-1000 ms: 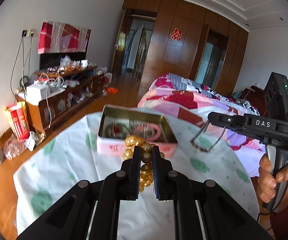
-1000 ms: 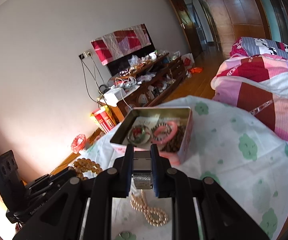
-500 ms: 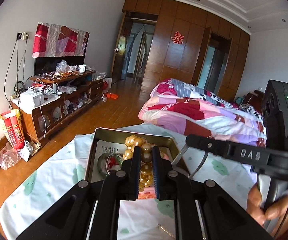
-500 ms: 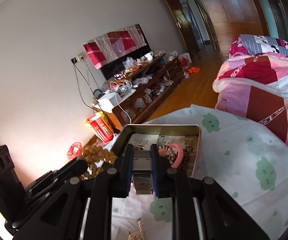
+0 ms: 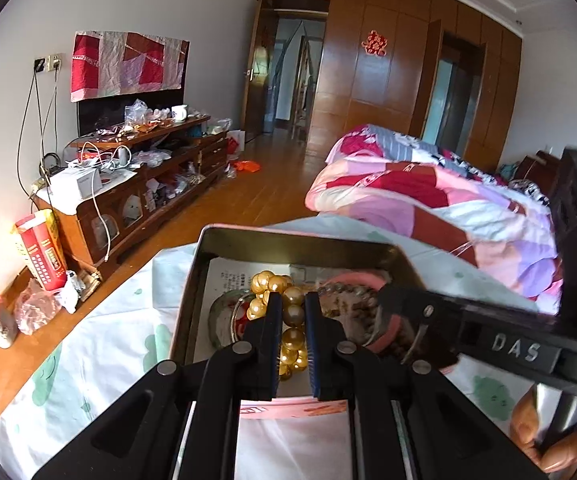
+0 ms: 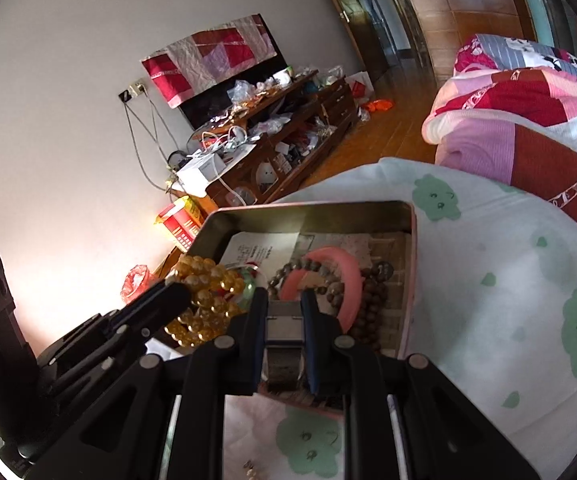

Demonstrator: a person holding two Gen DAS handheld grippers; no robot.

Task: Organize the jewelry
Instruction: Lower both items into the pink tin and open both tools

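An open pink tin (image 5: 288,236) lies on the cloth, lined with printed paper. My left gripper (image 5: 293,300) is shut on a gold bead bracelet (image 5: 276,284) and hangs over the tin's near left part. My right gripper (image 6: 284,300) is shut on a grey metal band (image 6: 284,328) just over the tin's near edge (image 6: 312,210). In the right wrist view the gold bead bracelet (image 6: 204,292) shows at the left gripper's tip. Inside the tin lie a pink bangle (image 6: 344,276), dark bead bracelets (image 6: 372,308) and a green bangle (image 6: 248,284).
A white cloth with green shapes (image 6: 488,300) covers the surface under the tin. A small trinket (image 6: 250,466) lies on it near me. A quilted bed (image 5: 428,200) stands to the right, a cluttered cabinet (image 5: 128,184) to the left. A hand (image 5: 528,432) holds the right gripper.
Both grippers have moved forward and down from in front of the tin to over it, each still holding its piece. The pearl necklace on the cloth has dropped out of view.
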